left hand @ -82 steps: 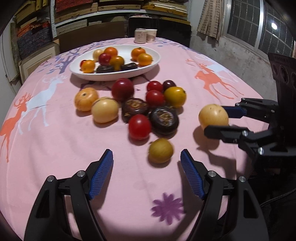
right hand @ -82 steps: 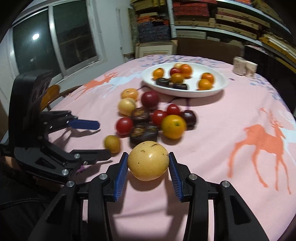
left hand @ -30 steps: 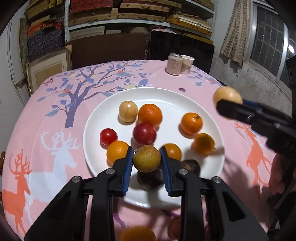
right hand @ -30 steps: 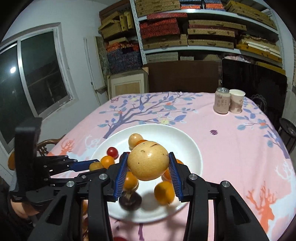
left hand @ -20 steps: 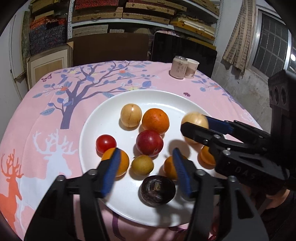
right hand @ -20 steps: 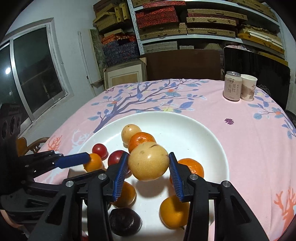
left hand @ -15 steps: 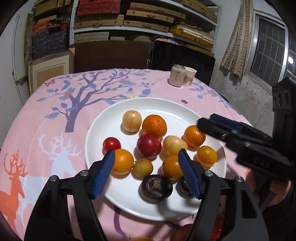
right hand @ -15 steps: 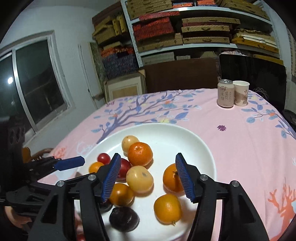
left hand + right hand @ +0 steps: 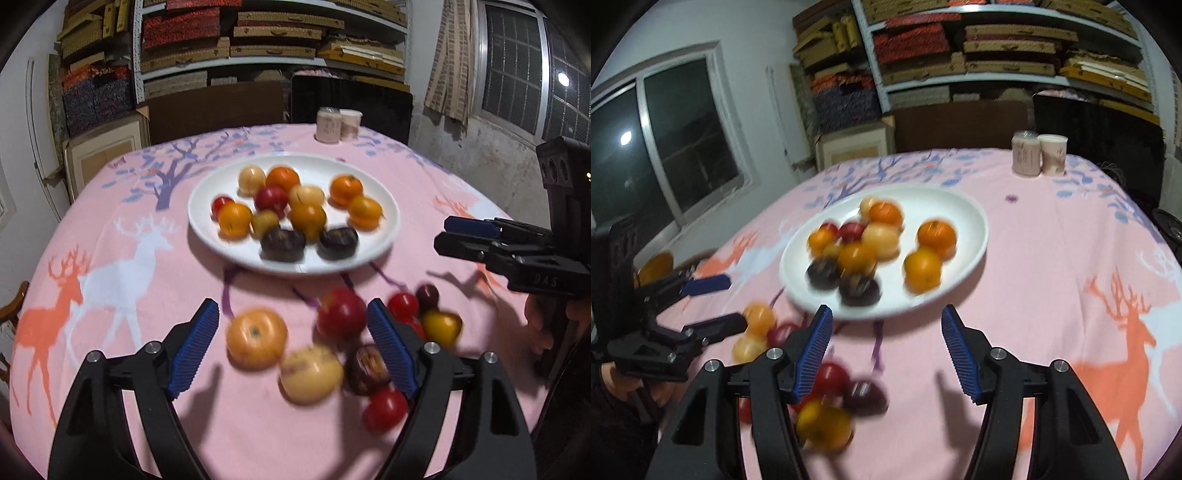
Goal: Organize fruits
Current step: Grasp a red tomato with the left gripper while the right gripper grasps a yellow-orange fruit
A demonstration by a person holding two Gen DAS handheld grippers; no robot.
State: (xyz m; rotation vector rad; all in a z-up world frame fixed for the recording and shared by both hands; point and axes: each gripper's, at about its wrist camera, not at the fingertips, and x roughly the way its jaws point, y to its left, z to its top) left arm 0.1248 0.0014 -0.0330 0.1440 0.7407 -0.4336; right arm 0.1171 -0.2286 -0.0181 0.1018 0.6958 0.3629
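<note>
A white plate (image 9: 388, 229) (image 9: 971, 243) holds several fruits: oranges, red and pale yellow ones, two dark ones. Loose fruits lie on the pink cloth in front of it: an orange one (image 9: 256, 339), a pale yellow one (image 9: 311, 373), a red apple (image 9: 341, 313), a dark one (image 9: 365, 369), red tomatoes (image 9: 386, 408). My left gripper (image 9: 293, 350) is open and empty above these loose fruits. My right gripper (image 9: 886, 350) is open and empty just in front of the plate; it also shows in the left wrist view (image 9: 465, 236). Both views are motion-blurred.
A can (image 9: 1026, 153) and a paper cup (image 9: 1052, 154) stand at the table's far edge. Shelves with stacked boxes line the back wall. A wooden chair (image 9: 11, 306) sits by the table's left edge. Windows flank the room.
Both grippers released their fruits onto the plate, opened, and pulled back toward the near side. The left gripper now hangs over the loose fruits.
</note>
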